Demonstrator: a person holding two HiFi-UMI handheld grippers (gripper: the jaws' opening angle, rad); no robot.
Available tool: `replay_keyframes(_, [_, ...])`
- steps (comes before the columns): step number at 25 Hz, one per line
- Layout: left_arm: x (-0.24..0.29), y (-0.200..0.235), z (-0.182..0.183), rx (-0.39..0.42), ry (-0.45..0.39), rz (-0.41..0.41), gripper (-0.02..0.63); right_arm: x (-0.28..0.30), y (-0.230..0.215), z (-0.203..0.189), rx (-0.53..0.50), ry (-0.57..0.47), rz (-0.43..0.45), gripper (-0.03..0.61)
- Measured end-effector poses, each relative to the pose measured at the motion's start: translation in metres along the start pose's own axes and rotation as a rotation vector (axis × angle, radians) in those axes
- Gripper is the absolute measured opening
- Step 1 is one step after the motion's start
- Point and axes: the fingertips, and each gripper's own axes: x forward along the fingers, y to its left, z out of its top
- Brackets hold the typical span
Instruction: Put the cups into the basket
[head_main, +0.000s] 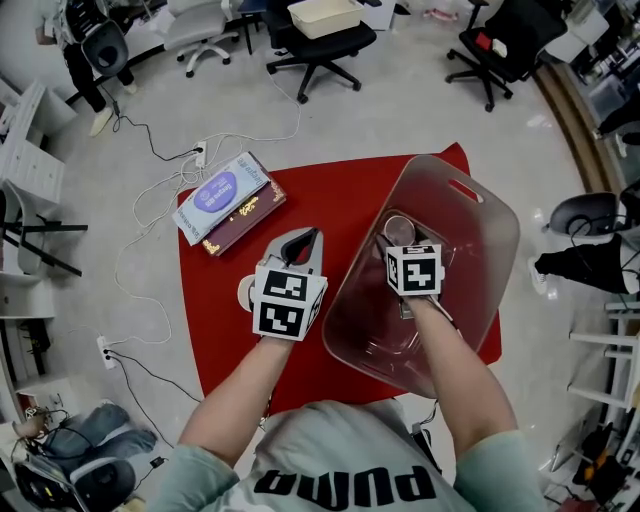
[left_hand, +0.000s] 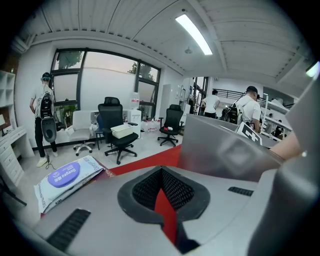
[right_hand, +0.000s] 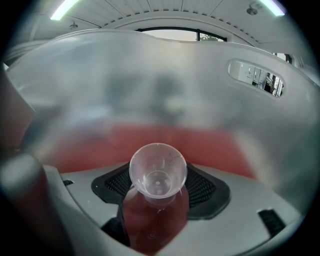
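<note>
Head view: the right gripper (head_main: 401, 240) reaches inside the clear basket (head_main: 487, 205) with a clear cup (head_main: 399, 228) at its tips. The left gripper (head_main: 305, 242) hangs over the red cloth (head_main: 330, 195), just left of the basket.

Left gripper view: jaws closed at the tips, nothing between them.

Right gripper view: jaws clamped on the cup, its mouth facing the camera and the basket wall beyond.

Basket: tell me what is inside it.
The right gripper reaches inside, jaws shut on a clear cup. Red cloth shows through the basket floor. No other cup shows, but the gripper and hand cover part of the floor.
</note>
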Motion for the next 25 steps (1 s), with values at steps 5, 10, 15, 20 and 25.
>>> replay_keyframes(5, [-0.003, -0.002, 0.003, 0.006, -0.001, 0.000, 0.005, 0.003, 0.003, -0.002, -0.011, 0.005, 0.016, 0.333])
replay_keyframes(10, [-0.005, -0.007, 0.000, 0.014, 0.003, -0.005, 0.005, 0.004, 0.008, -0.012, -0.027, 0.029, 0.034, 0.333])
replay_keyframes(15, [-0.007, -0.006, 0.001, 0.019, 0.002, -0.001, 0.006, 0.003, 0.010, -0.014, -0.036, 0.050, 0.048, 0.334])
replay_keyframes(20, [-0.011, -0.007, 0.005, 0.021, -0.008, 0.003, 0.005, -0.004, 0.008, -0.012, -0.017, 0.051, 0.055, 0.342])
replay_keyframes(25, [-0.016, -0.004, 0.007, 0.020, -0.017, 0.009, 0.006, -0.015, 0.007, -0.005, -0.003, 0.035, 0.055, 0.350])
